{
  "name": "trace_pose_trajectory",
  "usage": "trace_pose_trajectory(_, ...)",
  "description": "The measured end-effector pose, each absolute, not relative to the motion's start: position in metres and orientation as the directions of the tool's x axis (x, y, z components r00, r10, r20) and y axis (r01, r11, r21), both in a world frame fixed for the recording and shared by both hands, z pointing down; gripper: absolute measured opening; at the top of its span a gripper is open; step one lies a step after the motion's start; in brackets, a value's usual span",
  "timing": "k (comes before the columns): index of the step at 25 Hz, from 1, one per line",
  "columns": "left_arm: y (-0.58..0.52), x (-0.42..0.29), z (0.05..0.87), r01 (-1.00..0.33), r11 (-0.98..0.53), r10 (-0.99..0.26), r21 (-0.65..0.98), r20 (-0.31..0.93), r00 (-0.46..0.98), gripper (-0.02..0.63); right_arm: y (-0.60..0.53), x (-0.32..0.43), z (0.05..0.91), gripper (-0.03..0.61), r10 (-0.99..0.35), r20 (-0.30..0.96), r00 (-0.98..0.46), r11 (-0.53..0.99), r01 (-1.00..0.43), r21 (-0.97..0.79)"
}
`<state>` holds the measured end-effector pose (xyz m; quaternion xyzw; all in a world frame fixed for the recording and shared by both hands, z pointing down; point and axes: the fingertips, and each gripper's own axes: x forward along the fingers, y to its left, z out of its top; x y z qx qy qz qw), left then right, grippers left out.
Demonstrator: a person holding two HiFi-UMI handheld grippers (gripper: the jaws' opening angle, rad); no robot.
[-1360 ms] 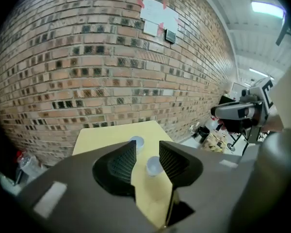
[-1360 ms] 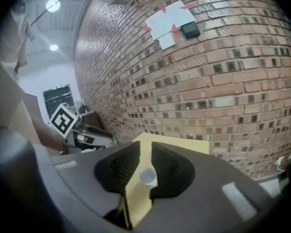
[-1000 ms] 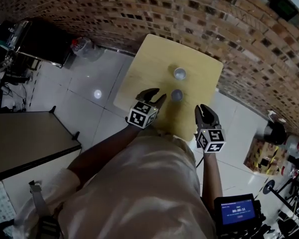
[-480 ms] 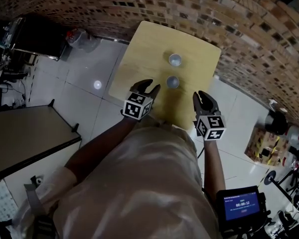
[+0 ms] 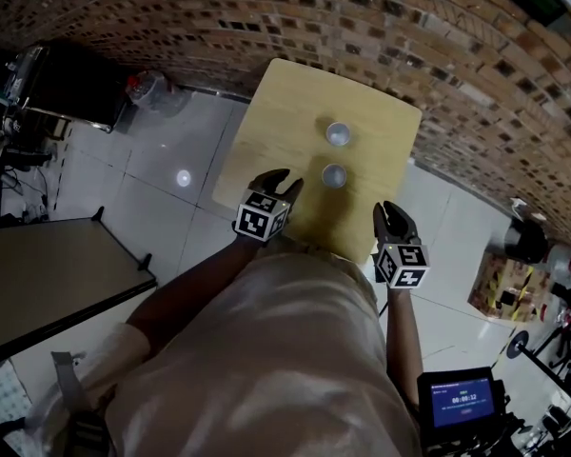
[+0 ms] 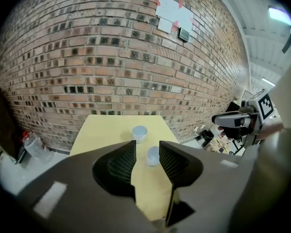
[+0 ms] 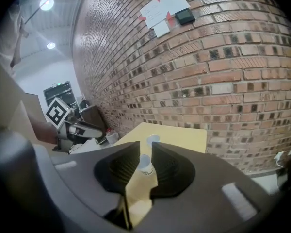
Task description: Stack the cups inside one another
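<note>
Two small pale cups stand upright and apart on the square yellow table (image 5: 276, 122): a far cup (image 5: 338, 133) and a near cup (image 5: 334, 175). My left gripper (image 5: 285, 179) hovers over the table's near left part, just left of the near cup, open and empty. In the left gripper view the near cup (image 6: 153, 155) shows beyond the gap and the far cup (image 6: 139, 133) behind it. My right gripper (image 5: 392, 209) hangs off the table's near right corner, open with a narrow gap and nothing held. The right gripper view lines up the near cup (image 7: 145, 164) and far cup (image 7: 153, 140) ahead.
A brick wall (image 5: 438, 55) runs behind the table. A dark tabletop (image 5: 48, 265) stands at the left, black equipment (image 5: 67, 74) at the far left. Boxes and gear (image 5: 523, 274) sit on the tiled floor at the right. A small screen (image 5: 462, 398) hangs by my right side.
Both grippers have sunk a little and drawn back slightly toward the table's near edge. The cups have not moved. The jaws look the same.
</note>
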<state>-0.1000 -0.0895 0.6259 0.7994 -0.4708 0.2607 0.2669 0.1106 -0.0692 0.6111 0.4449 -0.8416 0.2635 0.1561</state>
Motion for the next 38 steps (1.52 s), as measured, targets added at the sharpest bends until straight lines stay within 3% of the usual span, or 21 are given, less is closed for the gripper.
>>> trace_pose_trajectory(15,-0.087,-0.095,0.631,-0.847,-0.506,-0.563,0.167,0.68,0.47,0.167,-0.055,0.117,0.612,0.069,-0.711,0.495,-0.499,0.39,-0.866,-0.312)
trace_pose_trajectory(19,-0.084,-0.088,0.632,-0.837,-0.532,-0.568,0.125,0.68,0.463,0.104,-0.049,0.122,0.615,0.069,-0.714,0.497,-0.494,0.381,-0.869,-0.316)
trace_pose_trajectory(21,-0.083,-0.086,0.632,-0.843,-0.521,-0.572,0.136,0.678,0.462,0.11,-0.046,0.123,0.616,0.069,-0.714,0.496,-0.494,0.381,-0.868,-0.318)
trace_pose_trajectory(23,-0.081,-0.081,0.633,-0.836,-0.528,-0.562,0.149,0.676,0.476,0.168,-0.043,0.125,0.616,0.069,-0.714,0.495,-0.496,0.382,-0.868,-0.319)
trace_pose_trajectory(25,-0.077,-0.075,0.636,-0.822,-0.55,-0.547,0.146,0.68,0.487,0.187,-0.041,0.127,0.616,0.069,-0.714,0.494,-0.496,0.382,-0.867,-0.32)
trace_pose_trajectory(38,-0.07,-0.048,0.66,-0.787,-0.613,-0.497,0.07,0.74,0.452,0.209,-0.022,0.145,0.624,0.069,-0.704,0.507,-0.497,0.368,-0.866,-0.339)
